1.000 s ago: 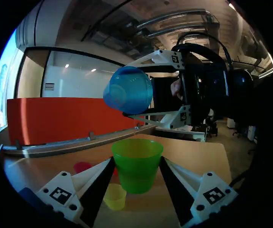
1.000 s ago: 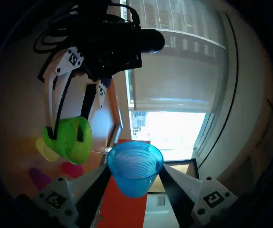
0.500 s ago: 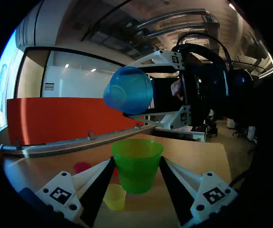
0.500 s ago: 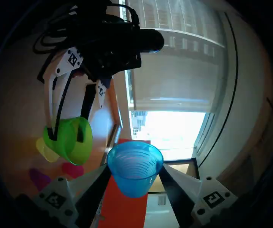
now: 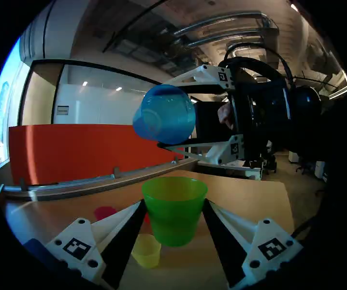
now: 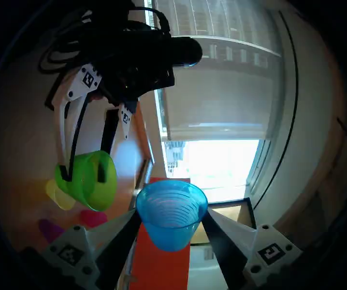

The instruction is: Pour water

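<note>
My left gripper [image 5: 174,217] is shut on a green cup [image 5: 174,209], held upright above the wooden table [image 5: 251,193]. Above it, a translucent blue cup [image 5: 164,115] lies tipped on its side with its bottom turned my way, clamped between the fingers of my right gripper [image 5: 173,113]. In the right gripper view the blue cup [image 6: 171,213] sits between my right gripper [image 6: 171,220], mouth facing the camera. The green cup [image 6: 87,179] hangs at left in the left gripper [image 6: 84,171]. I cannot make out any water.
A small yellow cup [image 5: 146,250] and a pink cup [image 5: 105,212] stand on the table below the green cup. A purple object [image 6: 48,228] lies near them. An orange partition [image 5: 77,147] runs behind the table's far edge. A hand [image 5: 224,112] holds the right gripper.
The blue cup and right gripper have shifted slightly up and to the right over the green cup. The left gripper and green cup have held still.
</note>
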A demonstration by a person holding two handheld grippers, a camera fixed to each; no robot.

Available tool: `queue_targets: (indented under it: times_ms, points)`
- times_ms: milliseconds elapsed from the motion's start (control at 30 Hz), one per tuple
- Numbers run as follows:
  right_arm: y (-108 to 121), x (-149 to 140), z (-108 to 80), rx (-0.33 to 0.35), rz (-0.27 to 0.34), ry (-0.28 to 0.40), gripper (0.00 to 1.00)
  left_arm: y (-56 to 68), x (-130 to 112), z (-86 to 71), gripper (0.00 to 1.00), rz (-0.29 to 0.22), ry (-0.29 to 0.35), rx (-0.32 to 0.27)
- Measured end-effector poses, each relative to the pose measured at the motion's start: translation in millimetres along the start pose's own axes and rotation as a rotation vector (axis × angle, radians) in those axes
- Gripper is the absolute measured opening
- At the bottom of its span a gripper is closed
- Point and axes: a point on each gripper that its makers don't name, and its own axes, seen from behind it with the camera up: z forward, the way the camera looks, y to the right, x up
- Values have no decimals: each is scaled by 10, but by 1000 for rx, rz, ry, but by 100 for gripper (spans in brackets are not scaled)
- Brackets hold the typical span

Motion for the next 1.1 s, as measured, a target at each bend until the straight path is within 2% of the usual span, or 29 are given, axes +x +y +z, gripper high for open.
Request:
queue_targets:
  times_ms: [300,733,1100]
  points:
    - [2,-128,4,-13,107,-16,88,-5,10,-3,83,10,-10,-1]
    - [-18,-217,-141,-54,407,-16,88,-4,2,-4,83,16,-16,1]
    - [-106,-256,-232,-56,596,-16,88,11,21,-14,83,24,-18,3]
